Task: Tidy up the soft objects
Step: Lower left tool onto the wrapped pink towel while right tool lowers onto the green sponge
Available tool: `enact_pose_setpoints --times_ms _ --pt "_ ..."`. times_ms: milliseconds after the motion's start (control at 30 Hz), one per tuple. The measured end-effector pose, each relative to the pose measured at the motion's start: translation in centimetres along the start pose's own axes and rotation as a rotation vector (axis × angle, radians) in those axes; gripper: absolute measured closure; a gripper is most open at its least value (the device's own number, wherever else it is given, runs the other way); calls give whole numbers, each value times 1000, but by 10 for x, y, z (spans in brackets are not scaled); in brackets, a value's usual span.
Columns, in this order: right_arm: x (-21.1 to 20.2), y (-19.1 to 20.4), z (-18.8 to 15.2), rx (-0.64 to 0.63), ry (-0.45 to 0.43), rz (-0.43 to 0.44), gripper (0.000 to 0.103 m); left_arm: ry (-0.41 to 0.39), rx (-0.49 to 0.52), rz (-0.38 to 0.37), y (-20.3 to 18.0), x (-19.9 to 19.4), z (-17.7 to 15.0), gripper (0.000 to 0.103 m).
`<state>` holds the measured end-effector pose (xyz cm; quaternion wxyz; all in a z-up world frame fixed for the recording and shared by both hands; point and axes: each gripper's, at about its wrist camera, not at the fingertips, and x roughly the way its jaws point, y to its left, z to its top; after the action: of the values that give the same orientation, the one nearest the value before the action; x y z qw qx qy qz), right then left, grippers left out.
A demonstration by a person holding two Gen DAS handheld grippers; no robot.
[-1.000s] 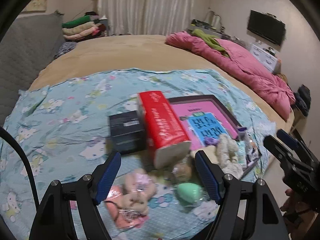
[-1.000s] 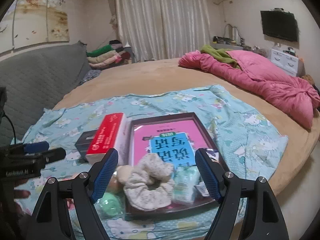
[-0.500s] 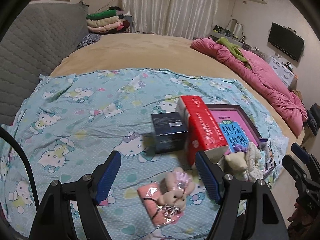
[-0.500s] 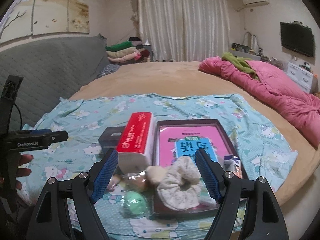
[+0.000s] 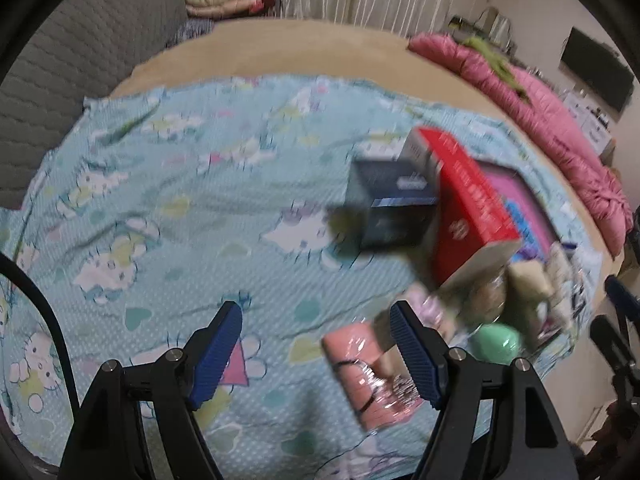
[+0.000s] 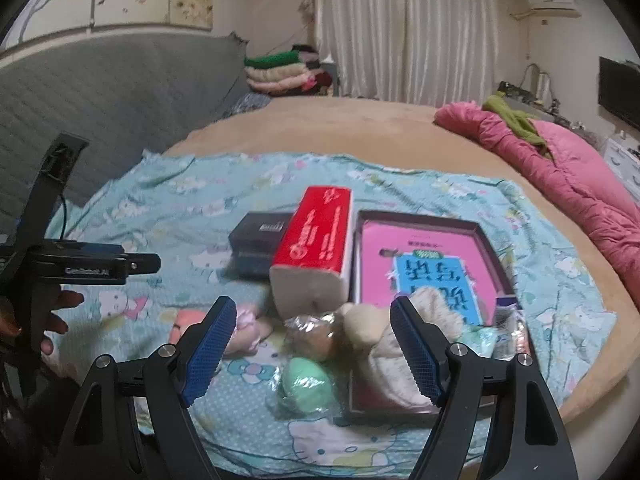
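Left tongs point(image 5: 316, 344): jaws apart, nothing between them; only patterned blue sheet point(image 5: 168, 208) beneath.
Right tongs point(image 6: 312, 344): jaws apart, empty, hovering over a cluster of soft things.
Pink wrapped plush point(image 5: 368, 372): on the sheet, just beside the left tongs' right finger.
Green soft ball point(image 6: 306, 386): between the right tongs' fingers, lower down.
Cream scrunchie point(image 6: 404, 348): at the right finger, lying on the tray's point(image 6: 490, 248) near edge.
Red tissue pack point(image 6: 316, 248): beyond the right tongs, touching the tray.
Dark box point(image 6: 260, 242): left of the pack.

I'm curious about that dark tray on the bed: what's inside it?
Inside the dark tray lies a pink book with a blue label. A cream scrunchie and small packets cover its near end, so whatever lies beneath them cannot be seen.
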<state>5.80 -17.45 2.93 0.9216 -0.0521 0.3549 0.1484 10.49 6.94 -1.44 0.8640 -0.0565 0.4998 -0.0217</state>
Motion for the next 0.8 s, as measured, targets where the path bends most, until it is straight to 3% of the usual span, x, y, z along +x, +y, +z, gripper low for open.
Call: enact_pose_setpoints --times_ms 433,600,800 --pt "30 14 -18 -72 127 36 23 204 -86 -74 13 53 -21 28" --pt "45 27 -27 -150 198 40 23 213 -141 -133 15 64 -22 35" --pt "67 38 -38 -231 293 10 22 222 -144 -142 8 75 -19 42"
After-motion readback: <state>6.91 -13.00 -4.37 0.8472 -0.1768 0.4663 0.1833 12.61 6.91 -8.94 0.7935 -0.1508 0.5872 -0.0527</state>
